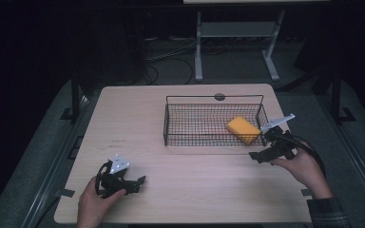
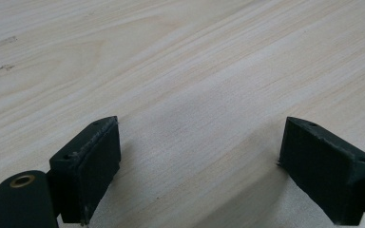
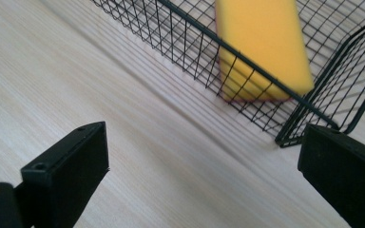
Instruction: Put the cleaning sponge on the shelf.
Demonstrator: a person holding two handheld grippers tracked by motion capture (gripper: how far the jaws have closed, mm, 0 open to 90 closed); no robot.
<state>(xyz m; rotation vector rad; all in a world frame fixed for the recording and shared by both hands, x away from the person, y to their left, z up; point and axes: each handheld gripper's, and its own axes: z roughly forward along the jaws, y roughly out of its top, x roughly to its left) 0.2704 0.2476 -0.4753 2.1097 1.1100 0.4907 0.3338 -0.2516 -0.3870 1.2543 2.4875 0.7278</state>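
I've got the right gripper (image 1: 258,157) spread wide, nothing between its jaws, low over the table (image 1: 138,118). Yellow sponge (image 1: 243,128) lies just ahead of it, inside the wire basket (image 1: 190,124), against the near corner. My left gripper (image 1: 138,183) rests spread too, well apart.

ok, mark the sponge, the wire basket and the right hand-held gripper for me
sponge (image 1: 243,129), high view, middle of its yellow top face
wire basket (image 1: 214,97), high view, far top rim
right hand-held gripper (image 1: 258,157), high view, midway between its fingertips, jaws apart
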